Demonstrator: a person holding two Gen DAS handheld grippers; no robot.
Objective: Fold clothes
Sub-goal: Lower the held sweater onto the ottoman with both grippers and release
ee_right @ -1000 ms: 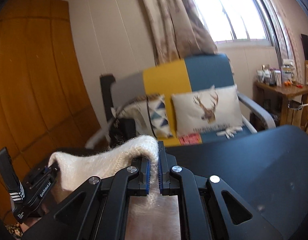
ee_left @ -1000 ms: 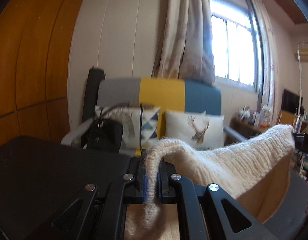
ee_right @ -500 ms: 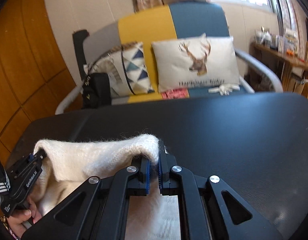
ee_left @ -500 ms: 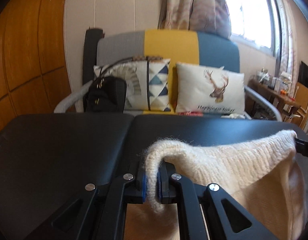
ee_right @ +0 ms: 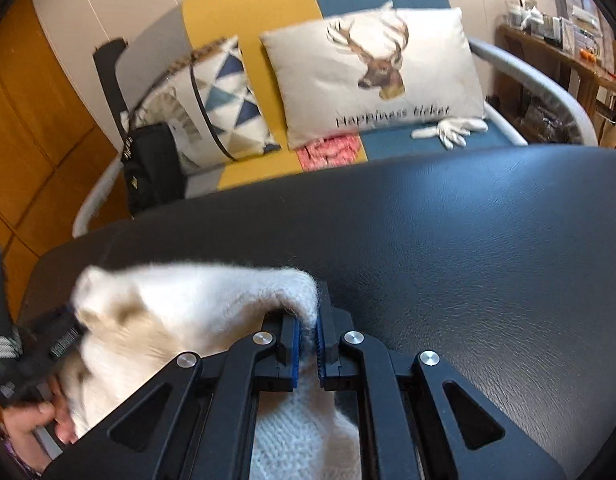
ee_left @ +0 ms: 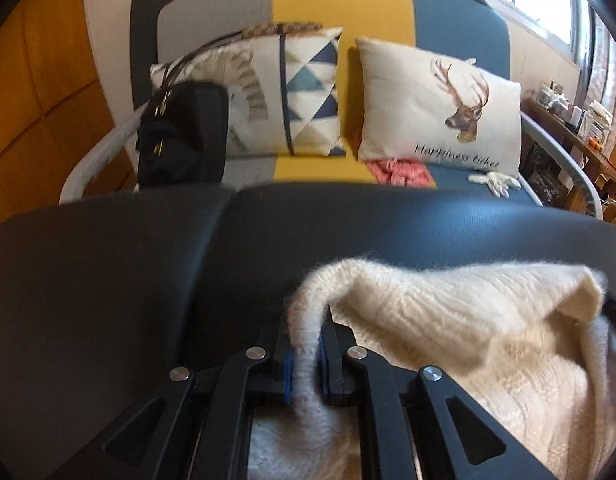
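Observation:
A cream knitted sweater (ee_left: 460,320) hangs stretched between both grippers above a black padded table (ee_left: 108,280). My left gripper (ee_left: 306,354) is shut on one corner of the sweater, which droops between the blue pads. In the right wrist view the right gripper (ee_right: 306,340) is shut on the other corner of the sweater (ee_right: 188,304). The left gripper (ee_right: 48,344) appears at the far left of that view, blurred, with a hand (ee_right: 32,424) holding it. The sweater's lower part is hidden under the gripper bodies.
Beyond the black table (ee_right: 488,240) stands a grey, yellow and blue sofa (ee_left: 340,4) with a deer pillow (ee_left: 440,108), a triangle-patterned pillow (ee_left: 292,92), a black bag (ee_left: 180,136), a pink cloth (ee_left: 396,172) and a white glove (ee_right: 452,130). Wooden panels are at left, a cluttered side table (ee_right: 564,56) at right.
Both grippers have tilted and dropped toward the table with the sweater still held. The window and curtain have left the views; the tabletop now fills more of them.

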